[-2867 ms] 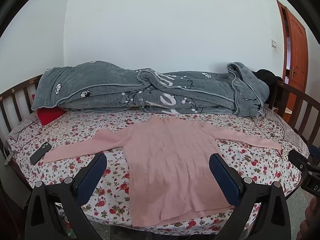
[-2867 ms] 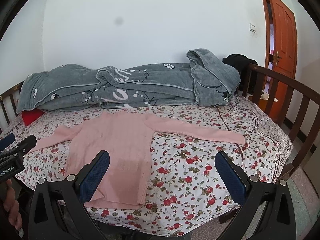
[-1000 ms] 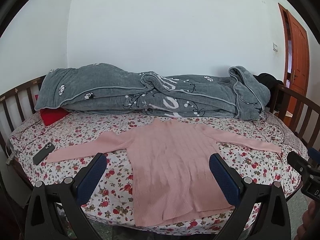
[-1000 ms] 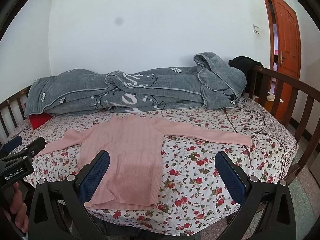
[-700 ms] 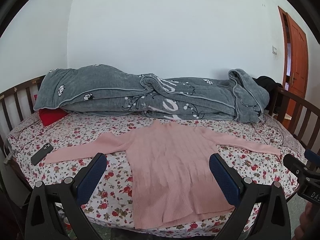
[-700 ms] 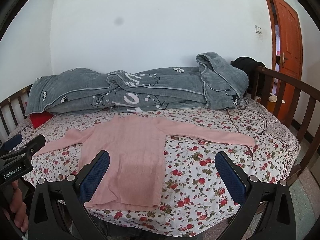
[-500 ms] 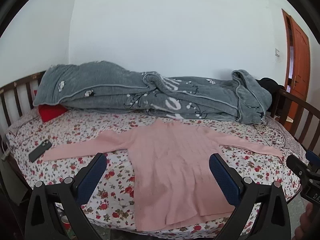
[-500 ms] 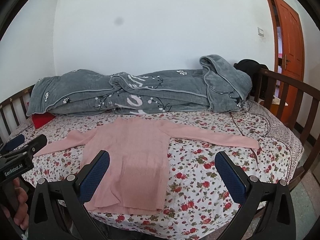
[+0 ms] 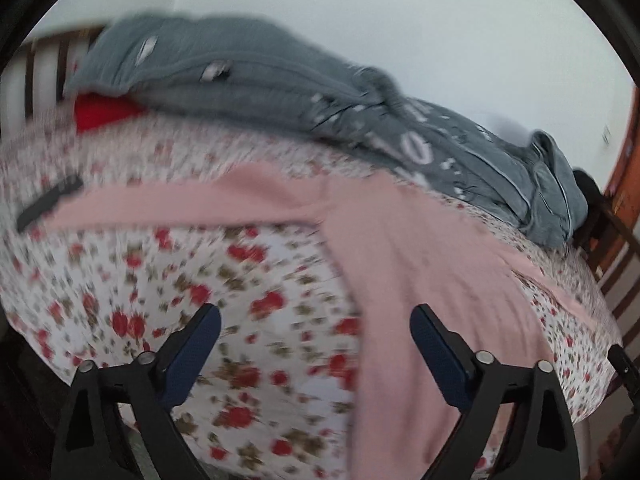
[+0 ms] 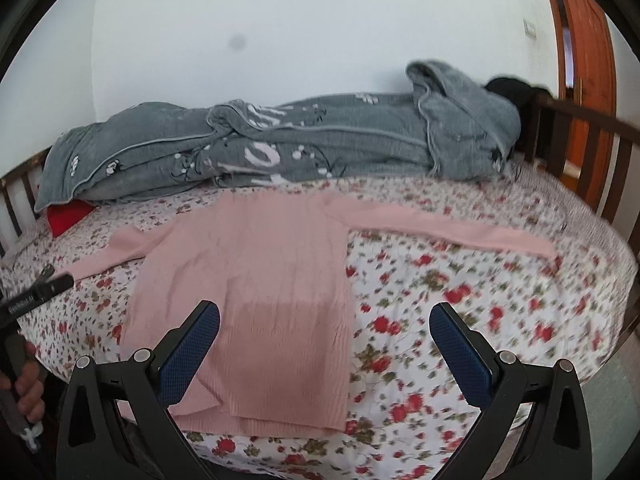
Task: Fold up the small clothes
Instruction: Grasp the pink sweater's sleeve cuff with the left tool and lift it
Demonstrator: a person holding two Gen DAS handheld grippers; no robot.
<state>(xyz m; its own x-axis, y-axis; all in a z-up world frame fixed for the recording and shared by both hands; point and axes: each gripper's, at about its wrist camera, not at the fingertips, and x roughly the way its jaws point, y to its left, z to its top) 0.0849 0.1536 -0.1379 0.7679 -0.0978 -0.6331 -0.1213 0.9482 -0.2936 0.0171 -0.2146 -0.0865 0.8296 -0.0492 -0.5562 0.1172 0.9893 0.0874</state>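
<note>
Bed with white sheet printed in red roses (image 10: pixel 460 292), dark wooden slatted rails along its ends (image 10: pixel 576 148); landmark for all entries

Rolled grey plush blanket with white print (image 10: pixel 280 148) lies along the far side of the bed, against the white wall

Pink ribbed knit sweater (image 10: pixel 256 280) lies flat at the middle of the bed, nearer than the blanket, both sleeves stretched out sideways, hem at the near edge of the bed; unfolded

Red cushion (image 10: pixel 68 216) at the left end of the bed, partly under the blanket

Dark flat phone-like slab (image 9: pixel 48 204) on the bed beside the left sleeve cuff; left view blurred, identity uncertain

Left gripper (image 9: pixel 316 344): blue pads wide apart, jaws closing, nothing between them; hovers above the near part of the bed, right pad over the sweater's left side, no contact seen

Right gripper (image 10: pixel 324 344): pads spread wide, empty, above the sweater hem

A hand (image 10: pixel 28 392) holds the left gripper's handle at the left edge of the bed
</note>
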